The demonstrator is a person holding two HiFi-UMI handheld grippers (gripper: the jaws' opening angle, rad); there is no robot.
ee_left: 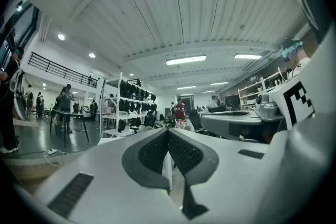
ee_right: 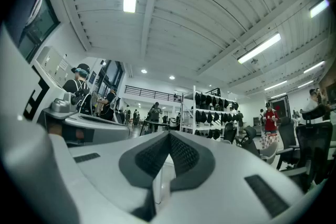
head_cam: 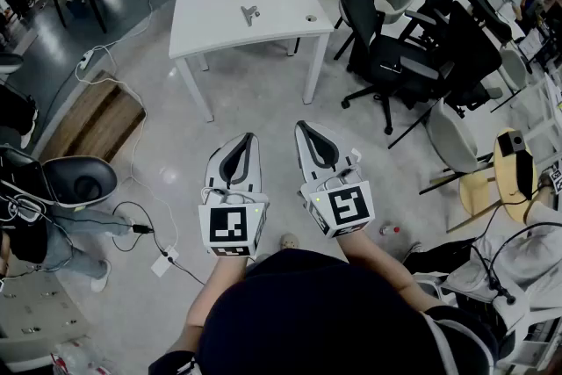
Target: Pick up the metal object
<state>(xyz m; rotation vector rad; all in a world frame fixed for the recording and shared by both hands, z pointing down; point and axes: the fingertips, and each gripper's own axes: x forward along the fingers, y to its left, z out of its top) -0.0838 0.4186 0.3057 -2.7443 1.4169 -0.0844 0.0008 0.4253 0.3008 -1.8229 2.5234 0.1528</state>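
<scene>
Head view: metal object (head_cam: 250, 13) lies on white desk (head_cam: 215, 24), upper centre of frame, well apart from both claws. Left claw (head_cam: 247, 139) and right claw (head_cam: 304, 127) hang low centre, both clenched on nothing. My worries:
- If I reach in without releasing first, I likely shove object across desk.
- Small round item (head_cam: 310, 18) near desk's right edge could get knocked.
- Black office chair (head_cam: 386, 48) crowds right side and may catch my arm.

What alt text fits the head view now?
The left gripper and right gripper are held side by side, fingers shut and empty, over the floor short of a white table. The metal object lies on it, untouched.
</scene>
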